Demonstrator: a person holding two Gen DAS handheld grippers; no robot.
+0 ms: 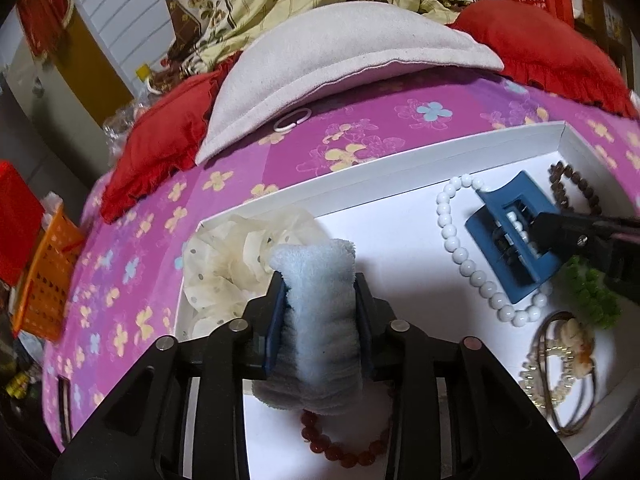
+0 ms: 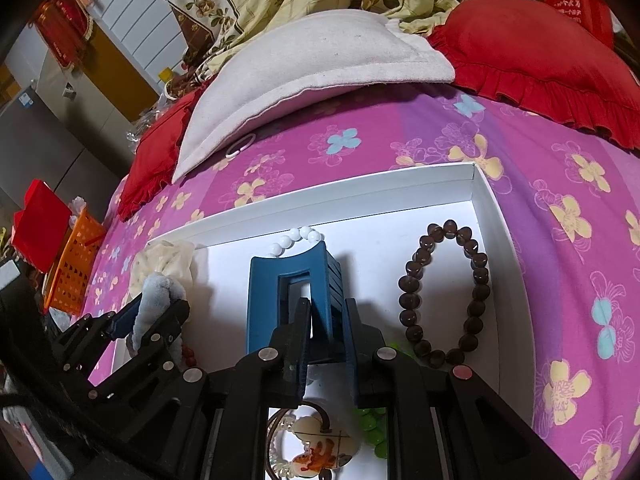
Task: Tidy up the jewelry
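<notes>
A white shallow box [image 1: 360, 168] lies on a pink flowered bedspread [image 1: 152, 216]. My left gripper [image 1: 320, 280] is shut on a fluffy light-blue scrunchie [image 1: 312, 256], held over the box's left part beside a cream dotted scrunchie [image 1: 224, 256]. My right gripper [image 2: 326, 306] is shut on a blue claw hair clip [image 2: 264, 300], which rests on a white bead bracelet [image 1: 452, 240]. To the clip's right lies a brown bead bracelet [image 2: 412, 280]. A red bead bracelet [image 1: 344, 452] shows under the left gripper. Green beads [image 1: 592, 292] and a corded pendant piece [image 2: 316, 440] lie at the near right.
A white pillow [image 1: 320, 48] and red frilled cushions [image 1: 160, 148] sit behind the box. A small white ring [image 1: 294, 118] lies on the bedspread by the pillow. An orange basket [image 1: 44, 280] stands off the bed's left edge.
</notes>
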